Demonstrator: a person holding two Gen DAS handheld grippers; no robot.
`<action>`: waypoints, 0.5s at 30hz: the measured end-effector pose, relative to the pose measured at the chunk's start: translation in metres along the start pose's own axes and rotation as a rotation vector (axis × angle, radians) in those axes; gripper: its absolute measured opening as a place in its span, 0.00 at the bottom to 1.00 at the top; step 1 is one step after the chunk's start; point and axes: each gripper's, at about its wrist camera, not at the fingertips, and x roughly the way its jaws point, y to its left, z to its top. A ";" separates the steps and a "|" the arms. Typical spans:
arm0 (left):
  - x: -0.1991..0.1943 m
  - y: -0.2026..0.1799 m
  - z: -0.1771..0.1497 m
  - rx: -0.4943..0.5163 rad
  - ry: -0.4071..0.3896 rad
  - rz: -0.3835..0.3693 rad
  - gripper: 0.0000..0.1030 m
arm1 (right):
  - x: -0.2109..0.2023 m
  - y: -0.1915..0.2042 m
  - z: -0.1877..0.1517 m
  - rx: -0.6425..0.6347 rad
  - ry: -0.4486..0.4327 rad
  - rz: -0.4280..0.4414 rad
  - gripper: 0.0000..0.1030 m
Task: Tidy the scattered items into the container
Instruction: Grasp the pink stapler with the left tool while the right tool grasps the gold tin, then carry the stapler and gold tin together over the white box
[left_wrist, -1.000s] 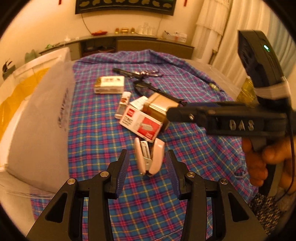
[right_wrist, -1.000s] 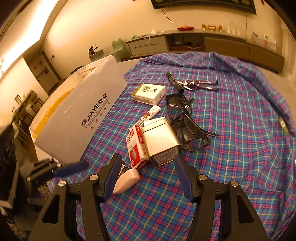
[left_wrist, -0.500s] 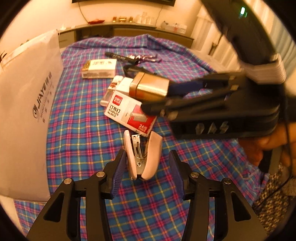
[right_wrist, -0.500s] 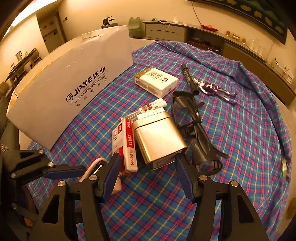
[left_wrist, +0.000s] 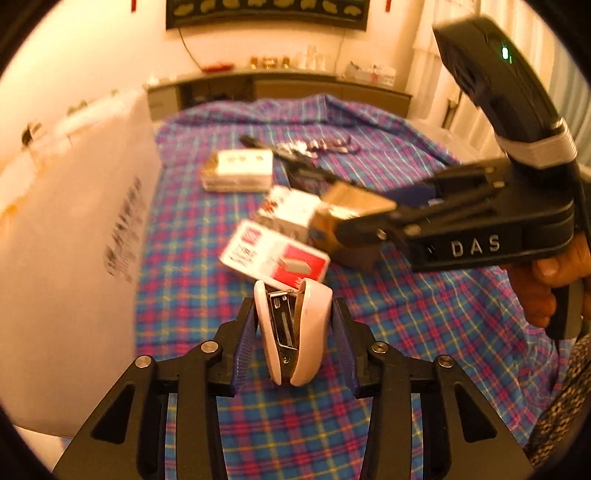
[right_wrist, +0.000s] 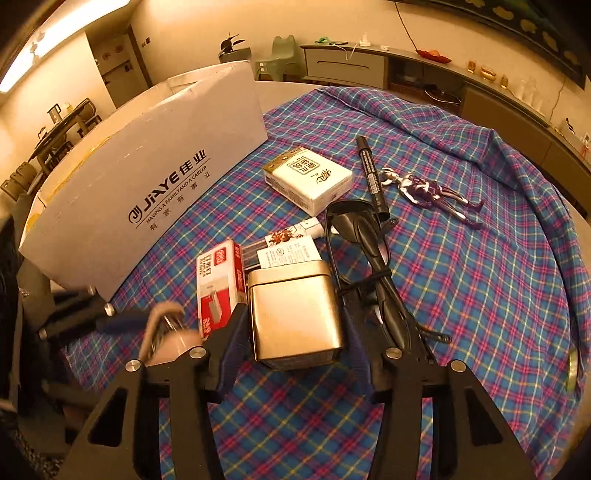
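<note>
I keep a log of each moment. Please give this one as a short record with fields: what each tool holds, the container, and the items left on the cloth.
left tool: shut on pink stapler
right tool: shut on gold tin
container: white cardboard box, at the left of the cloth
left on plaid cloth: staples box, white packet, black marker, glasses, silver-purple figure

Spread under the right gripper (right_wrist: 295, 332) and running far ahead: blue-and-pink plaid cloth (right_wrist: 480, 295), rumpled at its far edge. Beyond it, dead ahead, a long grey sideboard (right_wrist: 343, 66) against the wall, red dish (right_wrist: 434, 55) on top. Ahead and left, a green chair (right_wrist: 282, 51) beside a potted plant (right_wrist: 231, 42). High ahead of the left gripper (left_wrist: 295, 328), a dark wall hanging (left_wrist: 266, 13); far right, pale curtain (left_wrist: 569, 96).
</note>
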 end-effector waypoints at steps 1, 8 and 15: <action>-0.002 0.002 0.001 0.002 -0.005 -0.012 0.40 | -0.002 -0.001 -0.001 0.008 -0.005 -0.001 0.50; -0.020 0.012 0.004 -0.038 -0.030 -0.084 0.40 | -0.023 -0.006 -0.005 0.065 -0.043 0.013 0.48; -0.044 0.017 0.012 -0.055 -0.093 -0.103 0.40 | -0.037 0.003 -0.007 0.076 -0.088 0.024 0.48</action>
